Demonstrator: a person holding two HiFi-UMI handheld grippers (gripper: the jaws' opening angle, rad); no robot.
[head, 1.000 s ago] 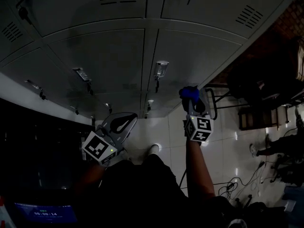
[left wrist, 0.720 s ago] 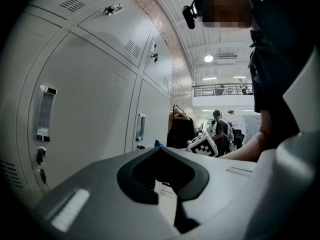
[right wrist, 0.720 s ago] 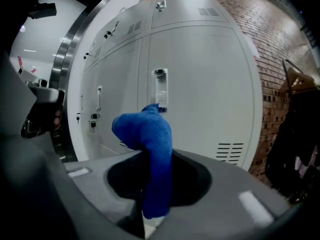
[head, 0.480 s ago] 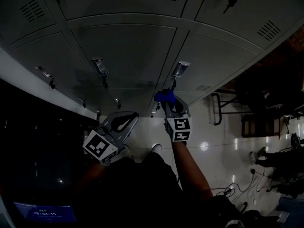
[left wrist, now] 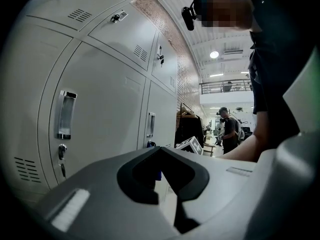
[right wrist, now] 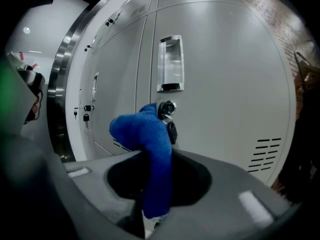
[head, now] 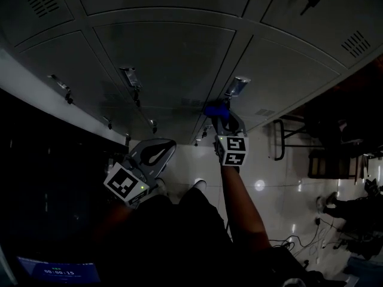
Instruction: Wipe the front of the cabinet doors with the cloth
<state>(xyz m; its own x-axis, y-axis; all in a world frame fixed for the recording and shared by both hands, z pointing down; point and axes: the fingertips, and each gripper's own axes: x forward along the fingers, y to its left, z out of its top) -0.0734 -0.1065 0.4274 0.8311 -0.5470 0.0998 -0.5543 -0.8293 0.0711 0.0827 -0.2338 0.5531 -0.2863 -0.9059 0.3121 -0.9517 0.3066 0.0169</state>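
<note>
- Blue cloth (right wrist: pixel 150 149) pinched in our right hand-held gripper (right wrist: pixel 152 204), top end right by the lock (right wrist: pixel 166 108) of a grey metal cabinet door (right wrist: pixel 225 84).
- Our left hand-held gripper (left wrist: pixel 169 183) closed, empty, low beside the cabinet.
- Glossy white floor (head: pixel 281 172); we see a person (left wrist: pixel 230 129) far off.

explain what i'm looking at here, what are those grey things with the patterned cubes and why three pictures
No robot here: a person holds a two-jaw gripper in each hand. The dark picture comes from a camera on the person's head, looking down; the other two from cameras riding on the grippers. The right gripper is clamped on a blue cloth, close to the handle and key lock of a grey cabinet door. The left gripper hangs lower, jaws closed on nothing. The patterned cubes are parts of the grippers.
</note>
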